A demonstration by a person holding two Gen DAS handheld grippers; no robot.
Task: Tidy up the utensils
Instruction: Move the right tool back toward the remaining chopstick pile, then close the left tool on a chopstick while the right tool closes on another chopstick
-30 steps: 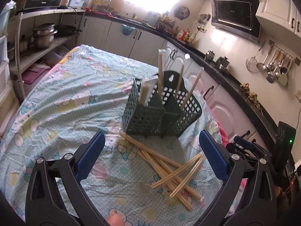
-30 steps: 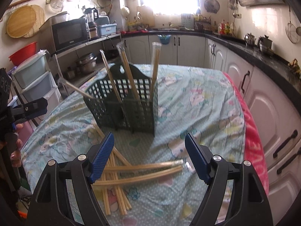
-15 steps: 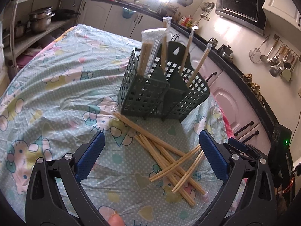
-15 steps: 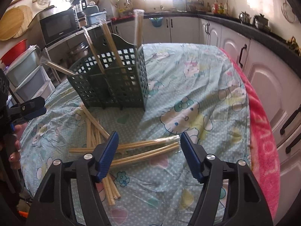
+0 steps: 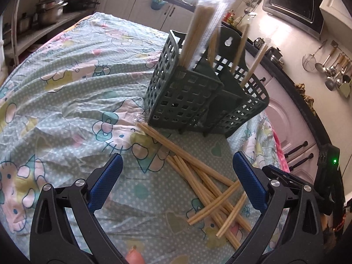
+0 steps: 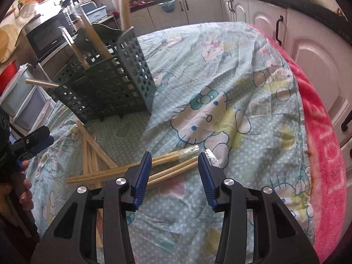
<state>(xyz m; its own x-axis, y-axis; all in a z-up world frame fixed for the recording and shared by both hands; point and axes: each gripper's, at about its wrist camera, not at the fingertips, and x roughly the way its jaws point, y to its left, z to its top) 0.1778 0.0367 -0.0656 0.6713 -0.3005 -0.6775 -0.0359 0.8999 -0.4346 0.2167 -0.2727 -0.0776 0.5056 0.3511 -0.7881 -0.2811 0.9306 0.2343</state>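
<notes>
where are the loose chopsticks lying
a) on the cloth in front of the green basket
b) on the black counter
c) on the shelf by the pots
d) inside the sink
a: the chopsticks lie scattered on the cloth, just in front of the green basket.

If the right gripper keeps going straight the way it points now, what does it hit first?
Most likely the wrapped chopsticks lying crosswise between the open right gripper fingers, whose jaws have just been closing; depth is unclear, but nothing else shows ahead above the tablecloth.

Left gripper fingers spread wide, right gripper fingers closing — half-parted
</notes>
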